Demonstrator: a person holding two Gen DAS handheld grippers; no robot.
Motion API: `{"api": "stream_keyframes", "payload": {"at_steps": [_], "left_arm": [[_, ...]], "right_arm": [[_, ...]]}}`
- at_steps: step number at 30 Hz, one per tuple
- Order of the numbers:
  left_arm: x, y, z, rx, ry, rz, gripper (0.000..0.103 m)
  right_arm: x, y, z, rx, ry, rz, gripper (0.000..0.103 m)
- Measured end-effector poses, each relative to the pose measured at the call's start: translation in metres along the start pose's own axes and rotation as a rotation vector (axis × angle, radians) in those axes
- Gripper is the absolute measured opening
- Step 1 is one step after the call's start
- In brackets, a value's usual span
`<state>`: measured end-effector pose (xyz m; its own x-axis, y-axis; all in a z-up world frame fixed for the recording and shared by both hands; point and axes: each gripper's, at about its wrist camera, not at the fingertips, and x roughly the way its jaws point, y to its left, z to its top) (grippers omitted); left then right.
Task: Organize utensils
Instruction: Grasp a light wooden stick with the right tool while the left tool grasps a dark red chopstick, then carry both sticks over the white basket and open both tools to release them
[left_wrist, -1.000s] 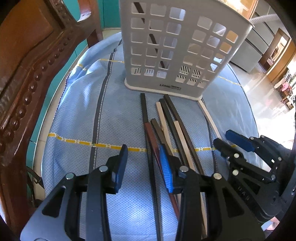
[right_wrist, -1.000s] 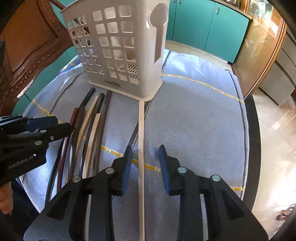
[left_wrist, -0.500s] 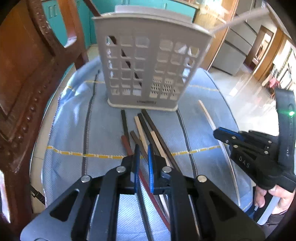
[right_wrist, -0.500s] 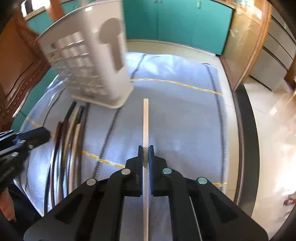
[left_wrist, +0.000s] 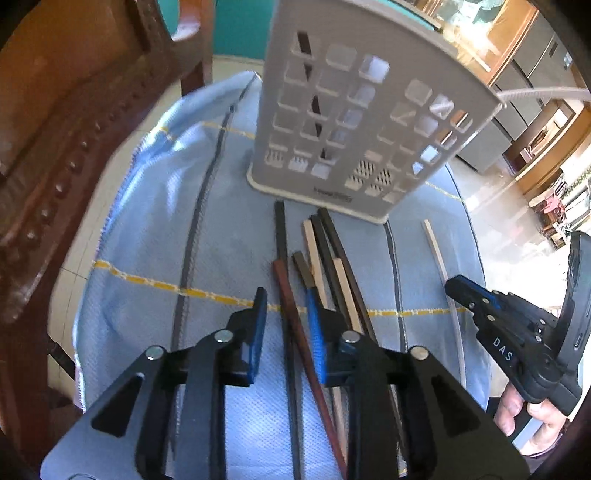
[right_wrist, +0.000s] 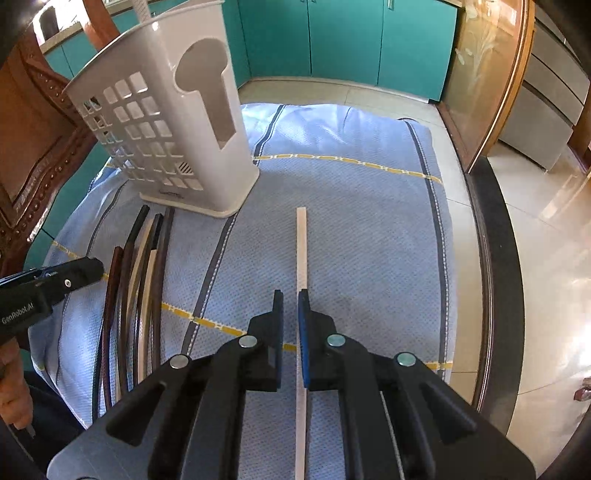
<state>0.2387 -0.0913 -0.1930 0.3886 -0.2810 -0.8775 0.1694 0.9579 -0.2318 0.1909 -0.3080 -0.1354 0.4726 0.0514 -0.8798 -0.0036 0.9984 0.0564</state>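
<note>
A white perforated utensil holder stands upright on the blue cloth, with a dark chopstick showing through its holes. Several dark, reddish and pale chopsticks lie side by side in front of it. My left gripper hangs over their near ends. Its jaws are opening, with a black and a reddish chopstick between the pads, unpressed. One pale chopstick lies apart to the right. My right gripper straddles it, its jaws opening a little, with cloth showing beside the left pad.
A carved wooden chair stands close on the left. The cloth covers the table up to a dark rim on the right, with tiled floor beyond. Teal cabinets line the back. A hand holds the right gripper.
The left jaws went from wide to almost shut over the reddish chopstick, then parted again. The right jaws closed on the pale chopstick, then eased slightly apart.
</note>
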Motion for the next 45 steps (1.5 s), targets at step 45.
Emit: {"api": "stream_keyframes", "payload": {"at_steps": [45], "left_arm": [[-0.268, -0.013, 0.092, -0.055, -0.900, -0.060, 0.007]], "right_arm": [[-0.240, -0.005, 0.086, 0.087, -0.950, 0.253, 0.006]]}}
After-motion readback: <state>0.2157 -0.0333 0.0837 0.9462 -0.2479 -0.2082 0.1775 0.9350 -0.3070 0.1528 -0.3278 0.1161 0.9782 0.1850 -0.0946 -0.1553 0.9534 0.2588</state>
